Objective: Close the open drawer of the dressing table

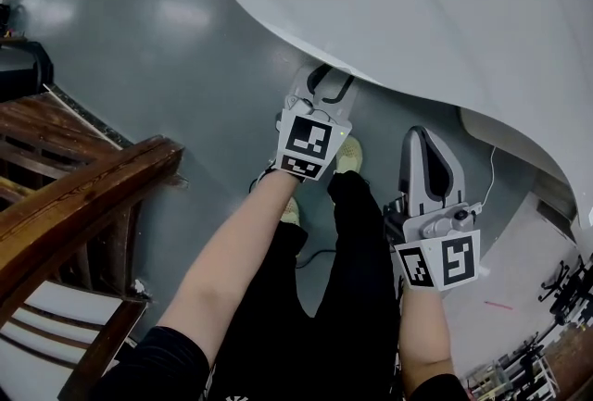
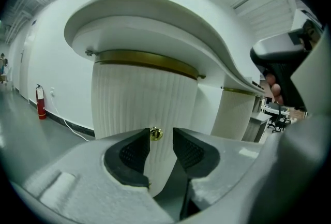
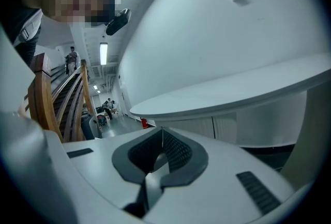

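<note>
**Location.** The drawer front (image 2: 139, 99) is the fluted, cream-white curved panel under the white counter (image 2: 155, 16) of the dressing table; it lies straight ahead in the left gripper view. A brass band (image 2: 150, 61) runs along its upper edge; a small brass knob (image 2: 155, 134) sits at mid-width. How far the drawer stands out cannot be read from these views.

**Grippers.** Left gripper (image 2: 161, 137): jaws released and apart; the knob shows in the gap between the tips, and neither pad presses on it. Right gripper (image 3: 162, 132): jaws clenched tip to tip, nothing between them; in the head view it hangs beside and below the left one, clear of the furniture.

**Handling (judgement).** The panel looks rigid and of moderate weight; it probably slides on runners, so a straight push should suffice and no grasp is required. Apply force near mid-width, on or just beside the knob, to avoid skewing; the knob is small, round and polished, hence likely to slip. The finish may mark; ease off toward the end of travel.

**Materials.** Counter: smooth matt white, rounded outline, thick edge; jaw pads: dark, cross-hatched rubber; floor (image 1: 157, 38): glossy grey.
</note>
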A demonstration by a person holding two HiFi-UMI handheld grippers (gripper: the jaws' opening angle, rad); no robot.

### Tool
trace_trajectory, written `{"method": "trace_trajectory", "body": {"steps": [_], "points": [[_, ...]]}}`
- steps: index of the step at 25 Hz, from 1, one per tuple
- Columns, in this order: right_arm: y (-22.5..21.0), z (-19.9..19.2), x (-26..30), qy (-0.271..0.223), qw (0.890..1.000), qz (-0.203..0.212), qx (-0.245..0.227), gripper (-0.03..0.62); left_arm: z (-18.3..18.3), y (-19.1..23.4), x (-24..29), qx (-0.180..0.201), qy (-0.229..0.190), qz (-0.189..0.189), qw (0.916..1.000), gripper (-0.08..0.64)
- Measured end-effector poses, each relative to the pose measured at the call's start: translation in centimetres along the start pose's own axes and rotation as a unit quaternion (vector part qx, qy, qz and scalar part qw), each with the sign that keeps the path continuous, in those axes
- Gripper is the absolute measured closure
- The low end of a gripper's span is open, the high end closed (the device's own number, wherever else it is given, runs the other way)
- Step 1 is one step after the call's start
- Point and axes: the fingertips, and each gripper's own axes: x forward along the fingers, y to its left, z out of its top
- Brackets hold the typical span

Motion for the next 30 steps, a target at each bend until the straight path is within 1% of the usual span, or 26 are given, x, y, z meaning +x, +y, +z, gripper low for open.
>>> {"method": "trace_trajectory", "body": {"steps": [5, 8, 10, 14, 19, 23, 26, 30], "points": [[1.4, 0.3, -0.9, 0.004, 1.0, 0.0, 0.023, 0.577, 0.4, -1.1, -3.6, -0.016, 0.011, 0.0, 0.9998, 0.434], [2.5, 1.1, -1.6, 0.006, 1.0, -0.001, 0.03, 0.577, 1.9, -2.4, -6.4, -0.028, 0.012, -0.012, 0.9995, 0.44], [3.3, 1.8, -2.1, 0.008, 1.0, -0.002, 0.03, 0.577, 3.3, -3.3, -8.3, -0.033, 0.011, -0.02, 0.9992, 0.46], [4.8, 3.5, -3.5, 0.008, 1.0, -0.006, 0.028, 0.577, 6.9, -4.5, -12.2, -0.035, 0.004, -0.029, 0.999, 0.516], [6.9, 6.1, -5.4, 0.007, 1.0, -0.012, 0.025, 0.577, 12.0, -6.1, -16.6, -0.026, -0.004, -0.037, 0.999, 0.546], [9.0, 8.0, -7.0, 0.014, 1.0, -0.018, 0.022, 0.577, 15.8, -7.1, -19.9, -0.024, -0.009, -0.044, 0.9987, 0.549], [10.5, 9.9, -7.7, 0.007, 1.0, -0.015, 0.015, 0.577, 18.4, -7.5, -21.8, -0.025, -0.018, -0.046, 0.9984, 0.551], [11.1, 12.5, -8.5, -0.007, 1.0, -0.005, 0.001, 0.577, 21.7, -8.6, -22.5, -0.02, -0.031, -0.048, 0.9981, 0.551]]}}
